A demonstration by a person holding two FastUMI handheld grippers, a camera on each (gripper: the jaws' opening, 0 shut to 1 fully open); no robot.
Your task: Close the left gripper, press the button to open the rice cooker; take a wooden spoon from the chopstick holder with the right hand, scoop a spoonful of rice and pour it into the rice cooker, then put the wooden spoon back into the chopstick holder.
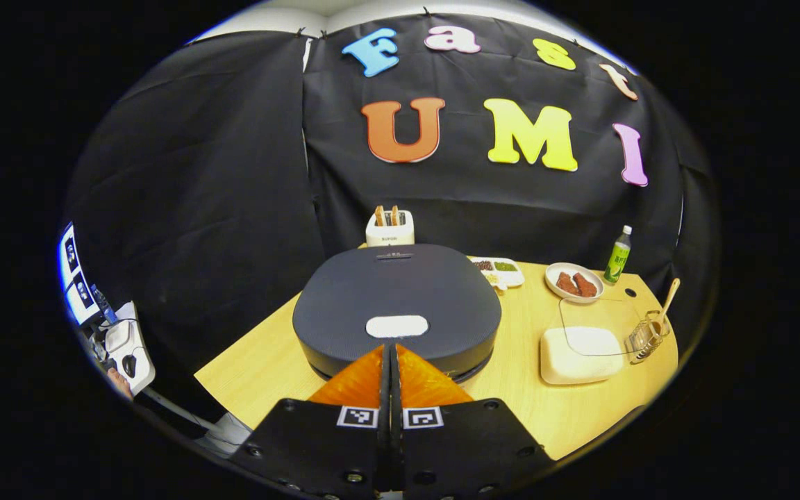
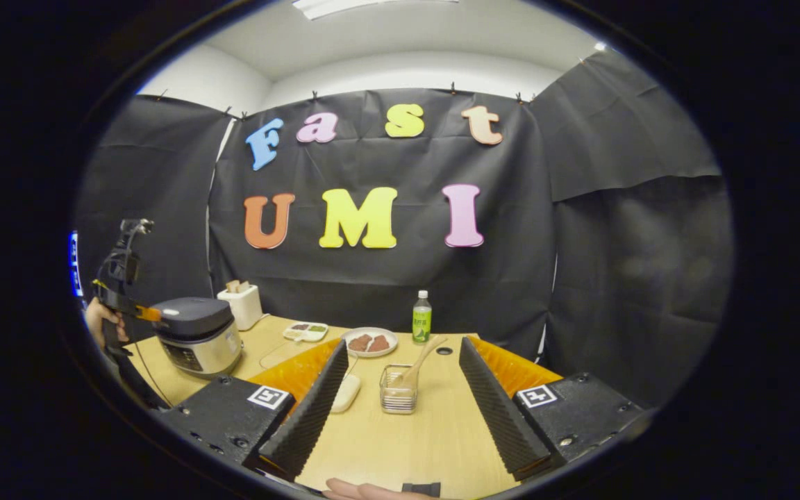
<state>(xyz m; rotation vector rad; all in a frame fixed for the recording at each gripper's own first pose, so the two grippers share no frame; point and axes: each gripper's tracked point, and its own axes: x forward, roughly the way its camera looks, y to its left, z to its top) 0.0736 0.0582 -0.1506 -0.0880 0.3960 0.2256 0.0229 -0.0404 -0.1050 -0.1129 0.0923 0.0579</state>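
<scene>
The left gripper (image 1: 392, 347) has its two fingers pressed flat together with nothing between them, so the first step, closing it, looks done. Its tips sit just short of the pale button (image 1: 396, 326) on the near edge of the cooker (image 1: 396, 305) lid; I cannot tell whether they touch it. The lid lies flat and down, so the cooker is not open yet. In the right gripper view the same gripper (image 2: 143, 313) meets the cooker's front upper edge, with a hand (image 2: 98, 321) behind it on the grip.

The right gripper (image 2: 400, 389) is spread wide and holds nothing. It hovers above the table (image 2: 400, 444), fingers aimed toward the holder (image 2: 398, 397), which stands between them but farther off. The spoon (image 2: 424, 360) leans in the holder, handle up and tilted away from the cooker. So it has not been taken.

Seen from the left gripper, the holder (image 1: 645, 336) and spoon (image 1: 667, 298) are well to the right of the cooker, and the rice box (image 1: 580, 354) lies between cooker and holder, touching or nearly touching the holder; a clear lid seems to rest partly over it.

By my reading the task is at its start: the press, the opening, the spoon pickup, the scoop, the pour and the return are all left to do.
</scene>
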